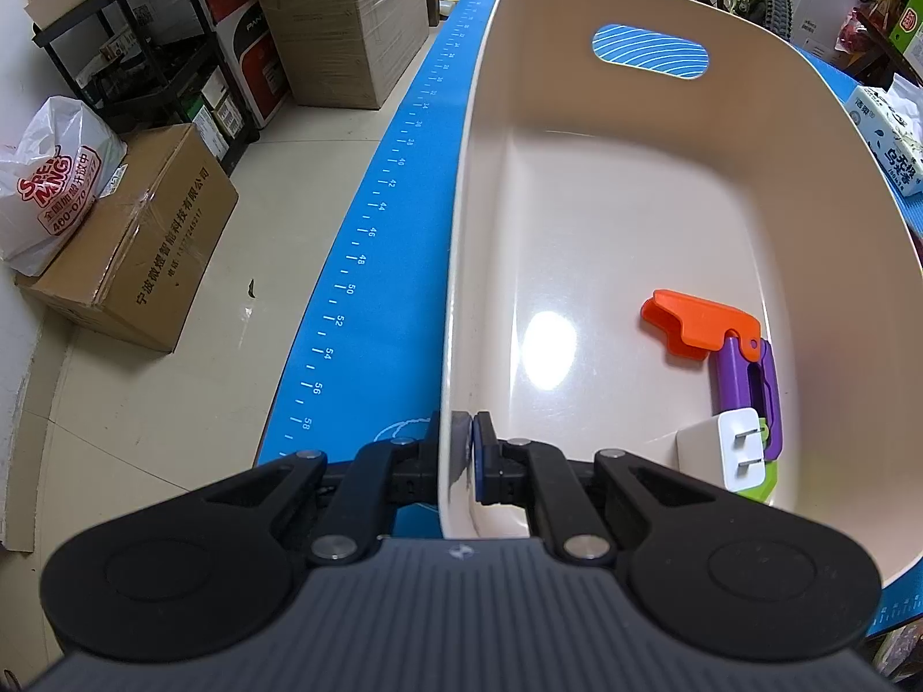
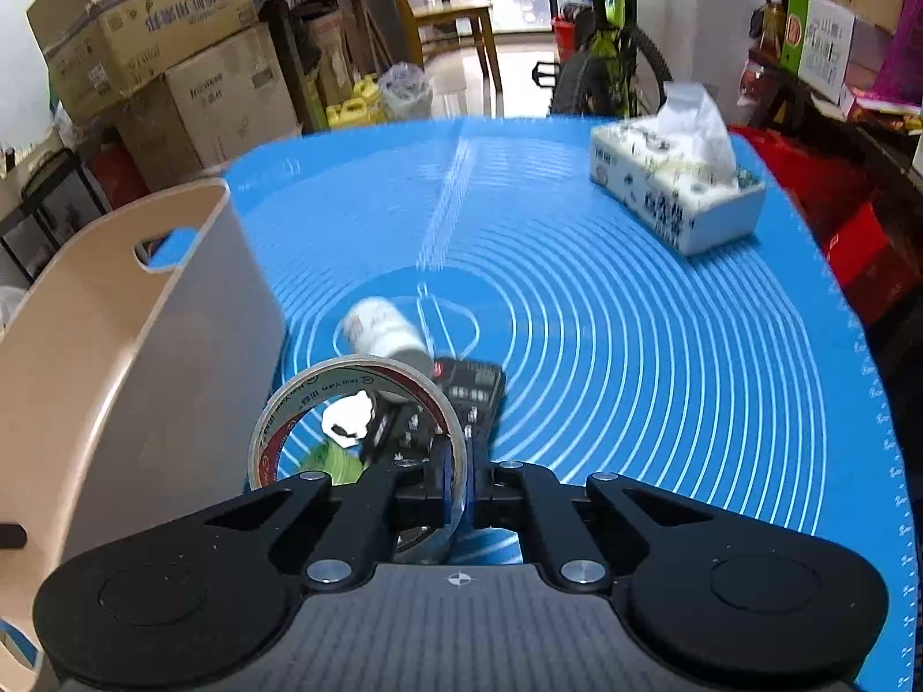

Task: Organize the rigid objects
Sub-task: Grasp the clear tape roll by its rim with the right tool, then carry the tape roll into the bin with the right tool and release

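Observation:
My left gripper (image 1: 466,438) is shut on the near rim of a beige plastic bin (image 1: 577,219). Inside the bin lie an orange and purple toy (image 1: 715,340) and a white plug adapter (image 1: 727,447) on a green piece. In the right wrist view my right gripper (image 2: 458,476) is shut on the wall of a roll of clear tape (image 2: 357,421), which stands on edge. Beyond the roll a white bottle (image 2: 383,331) lies on its side, next to a black calculator (image 2: 461,398). A small white object (image 2: 349,418) shows through the roll's hole. The bin (image 2: 115,346) stands to the left.
A blue mat (image 2: 634,317) with white rings covers the table. A tissue box (image 2: 675,196) sits at its far right. Cardboard boxes (image 1: 144,242) and a black shelf stand on the floor to the left; a bicycle (image 2: 611,63) is behind the table.

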